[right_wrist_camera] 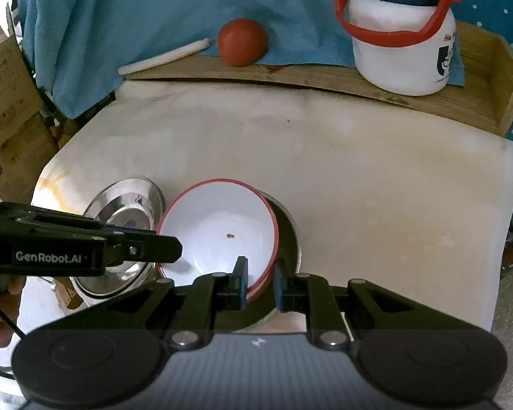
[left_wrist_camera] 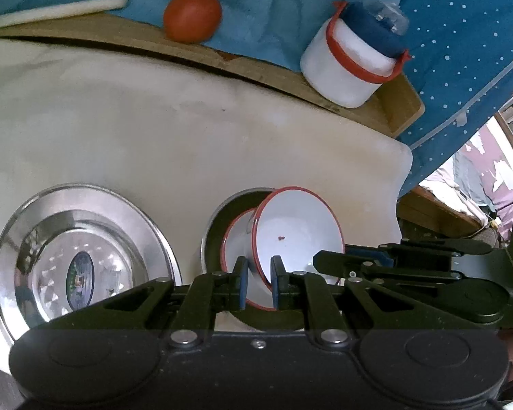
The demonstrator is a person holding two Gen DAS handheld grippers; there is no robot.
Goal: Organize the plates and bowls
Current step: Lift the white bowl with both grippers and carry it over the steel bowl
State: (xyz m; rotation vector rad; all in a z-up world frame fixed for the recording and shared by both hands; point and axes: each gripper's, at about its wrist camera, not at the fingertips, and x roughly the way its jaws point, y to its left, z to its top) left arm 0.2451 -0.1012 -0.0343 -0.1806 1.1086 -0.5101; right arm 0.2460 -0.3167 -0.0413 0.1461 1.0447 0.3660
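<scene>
The left gripper [left_wrist_camera: 259,282] pinches the near rim of the upper white bowl [left_wrist_camera: 299,235]; the right gripper [right_wrist_camera: 260,283] pinches the rims of the stacked white bowls at the opposite side. Both bowls sit inside a steel bowl [right_wrist_camera: 289,235]. Left of the fingers lies a steel plate [left_wrist_camera: 82,259].

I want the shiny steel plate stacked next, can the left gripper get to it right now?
Probably not yet. The left gripper is shut on the white bowl's rim, as is the right gripper. The steel plate lies uncovered beside it on the mat, so the way is free once the bowl is released.
</scene>
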